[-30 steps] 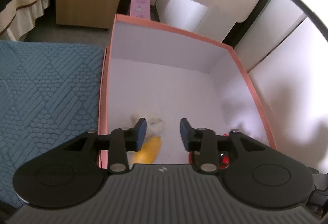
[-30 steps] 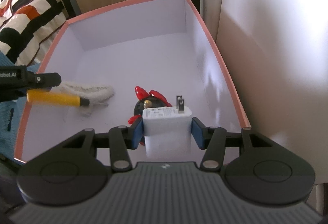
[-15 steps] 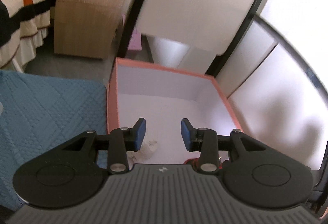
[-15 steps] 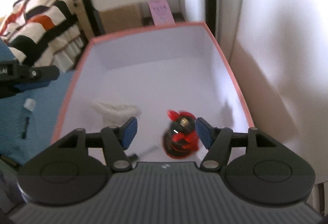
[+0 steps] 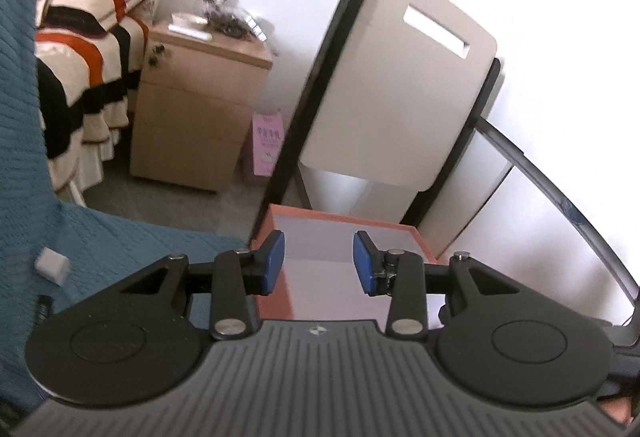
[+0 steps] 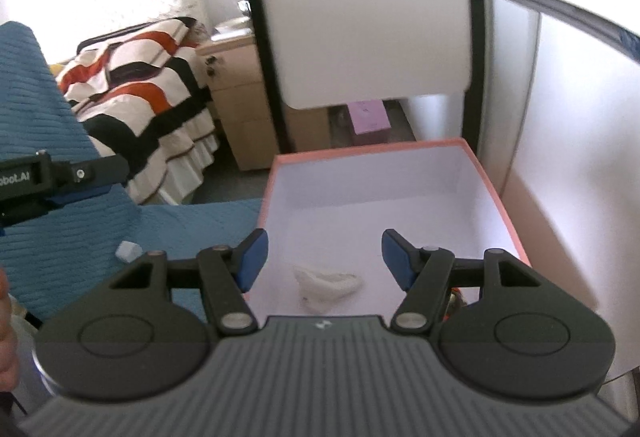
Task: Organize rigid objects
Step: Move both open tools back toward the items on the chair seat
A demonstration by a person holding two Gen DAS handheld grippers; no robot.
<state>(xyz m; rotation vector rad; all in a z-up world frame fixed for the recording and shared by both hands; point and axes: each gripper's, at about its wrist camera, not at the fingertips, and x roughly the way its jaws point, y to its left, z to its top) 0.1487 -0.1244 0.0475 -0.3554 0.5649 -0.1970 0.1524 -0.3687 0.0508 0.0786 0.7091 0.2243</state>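
Now both your grippers are empty. The left gripper (image 5: 319, 263) has its jaws apart with nothing between the blue pads, and it hangs above the near left corner of the pink box (image 5: 267, 257). The right gripper (image 6: 324, 259) is spread wider and looks down into that box (image 6: 496, 193), where a white, soft-looking bundle (image 6: 328, 283) lies on the floor near your fingers; a trace of red shows behind the right finger, too hidden to name.

What remains outside the box, as far as you can see, is a small white block (image 5: 51, 264) on the blue quilted mat (image 5: 132, 241), to the left of the box and well apart from it; the right view shows it too (image 6: 129, 251). It looks small, hard and light, so it should not deform, but it may skid on smooth faces. Take it across its two flat opposite sides, pads square to them, low enough that it cannot pivot out. Blur hides any finer detail.
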